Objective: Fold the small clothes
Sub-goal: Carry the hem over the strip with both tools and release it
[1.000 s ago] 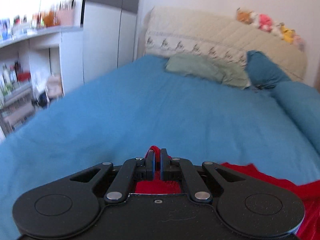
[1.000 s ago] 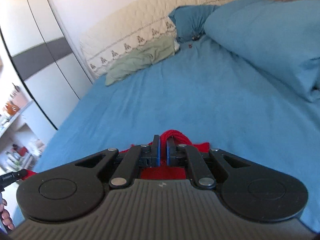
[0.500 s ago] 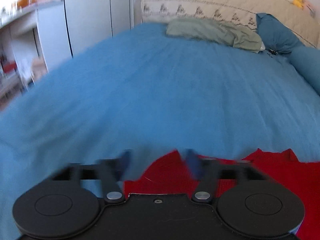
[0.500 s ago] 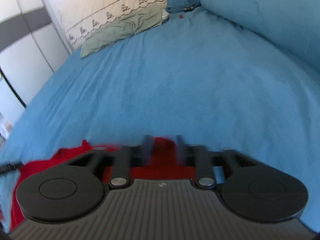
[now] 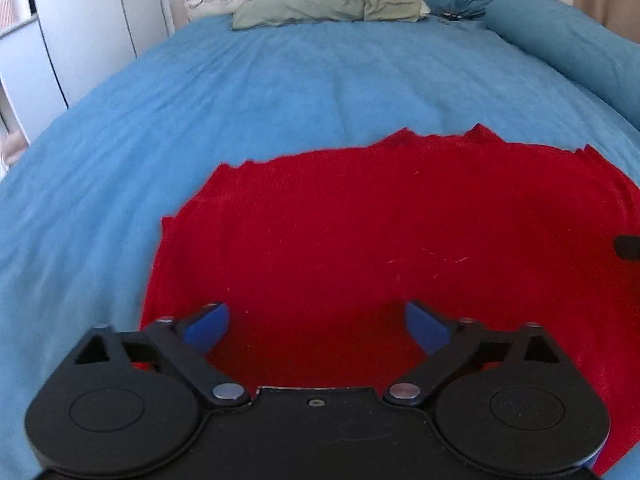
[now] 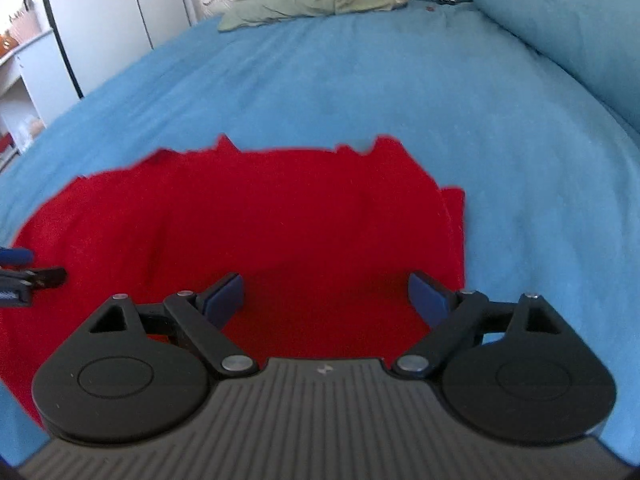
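Both grippers, left gripper and right gripper, are spreading their jaws wide, nothing clamped, over the red knitted garment lying flat, longest side-to-side, on the blue bedspread; no legible writing.

The left gripper and right gripper are both angling downward, jaws opening wide (blue pads well apart), nothing pinched between them.
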The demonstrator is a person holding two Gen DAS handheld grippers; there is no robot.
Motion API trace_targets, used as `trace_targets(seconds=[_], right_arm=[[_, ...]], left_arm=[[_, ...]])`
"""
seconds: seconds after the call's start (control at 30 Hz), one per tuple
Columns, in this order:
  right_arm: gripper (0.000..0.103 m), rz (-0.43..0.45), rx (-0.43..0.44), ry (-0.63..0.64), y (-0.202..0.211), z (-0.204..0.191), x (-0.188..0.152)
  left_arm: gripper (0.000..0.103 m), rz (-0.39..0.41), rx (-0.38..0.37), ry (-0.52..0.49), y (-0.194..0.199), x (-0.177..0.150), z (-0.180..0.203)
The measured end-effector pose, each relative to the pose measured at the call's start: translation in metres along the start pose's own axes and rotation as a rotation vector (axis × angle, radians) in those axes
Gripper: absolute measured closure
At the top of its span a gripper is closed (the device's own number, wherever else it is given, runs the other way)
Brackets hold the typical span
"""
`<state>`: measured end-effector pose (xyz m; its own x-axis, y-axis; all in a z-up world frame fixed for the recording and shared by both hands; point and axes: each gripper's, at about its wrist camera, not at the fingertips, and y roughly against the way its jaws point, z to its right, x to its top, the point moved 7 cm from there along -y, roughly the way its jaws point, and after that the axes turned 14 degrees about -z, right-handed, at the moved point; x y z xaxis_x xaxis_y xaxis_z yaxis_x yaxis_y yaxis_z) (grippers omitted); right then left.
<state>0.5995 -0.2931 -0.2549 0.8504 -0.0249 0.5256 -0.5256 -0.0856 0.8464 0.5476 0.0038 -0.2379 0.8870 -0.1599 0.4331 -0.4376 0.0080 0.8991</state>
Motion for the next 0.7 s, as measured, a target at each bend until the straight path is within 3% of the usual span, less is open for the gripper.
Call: trace_targets(seconds=[0.1,0.27,0.33,0.5,0.6,0.7], right_arm=[[0.0,0.012,-0.04,0.032,-0.006,-0.002,-0.002],[0.0,-0.01,-0.021,0.028,0.003,0.001,0.004],[0.0,0.0,-0.013,0.081,0.021,-0.003,0.009],[0.0,0.076,-0.046,0.198,0.09,0.003,0.02],[0.0,0.048,-0.047,0.197,0.123,0.012,0.014],[0.0,0.012,-0.018,0.099,0.142,0.025,-0.005]], left_arm=[[0.0,-0.007,-0.001,0.003,0.001,0.001,-0.001],[0.0,-0.004,0.044,-0.017,0.015,0.006,0.004],[0.001,0.018,0.043,-0.04,0.028,0.008,0.006],[0.0,0.165,0.051,-0.115,0.095,0.027,0.033],[0.0,0.161,0.002,-0.135,0.122,0.027,0.059],[0.0,0.127,-0.055,-0.144,0.13,0.015,0.091]])
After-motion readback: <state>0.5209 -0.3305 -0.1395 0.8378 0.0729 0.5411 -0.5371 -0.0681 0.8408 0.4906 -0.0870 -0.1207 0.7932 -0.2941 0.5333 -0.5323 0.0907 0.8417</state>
